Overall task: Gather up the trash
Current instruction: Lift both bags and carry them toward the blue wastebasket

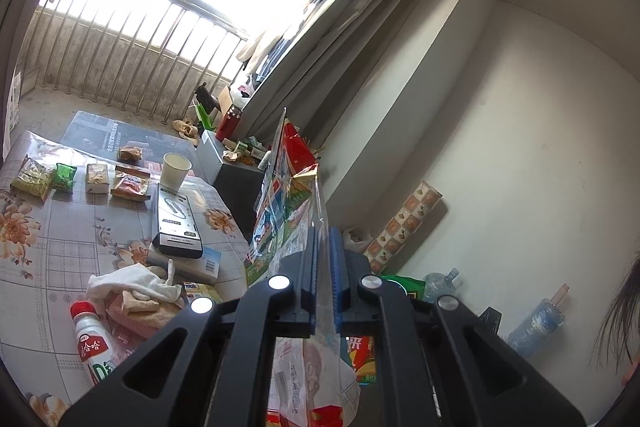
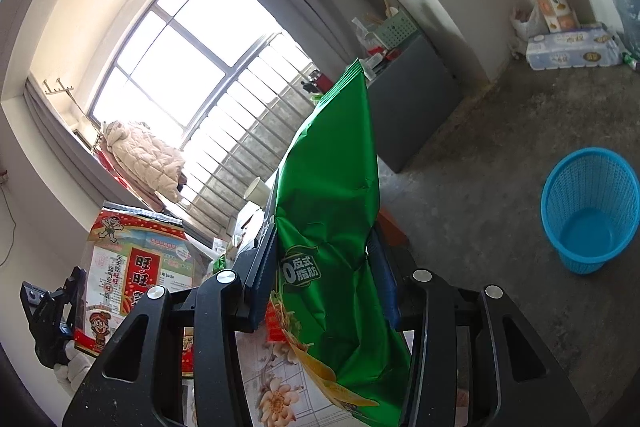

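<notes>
My left gripper (image 1: 323,227) is shut on a large red and clear snack bag (image 1: 286,195), held edge-on above the table's right side. The same bag (image 2: 132,267) shows in the right wrist view, with the left gripper (image 2: 52,311) at its left. My right gripper (image 2: 326,243) is shut on a green snack bag (image 2: 332,195), held upright above the table's edge. A blue mesh waste basket (image 2: 588,211) stands empty on the concrete floor to the right, well apart from both bags.
On the floral tablecloth (image 1: 60,227) lie several small snack packets (image 1: 96,179), a paper cup (image 1: 175,169), a black and white device (image 1: 176,223), a white cloth (image 1: 136,283) and a small drink bottle (image 1: 94,343). A dark cabinet (image 2: 408,107) stands by the wall.
</notes>
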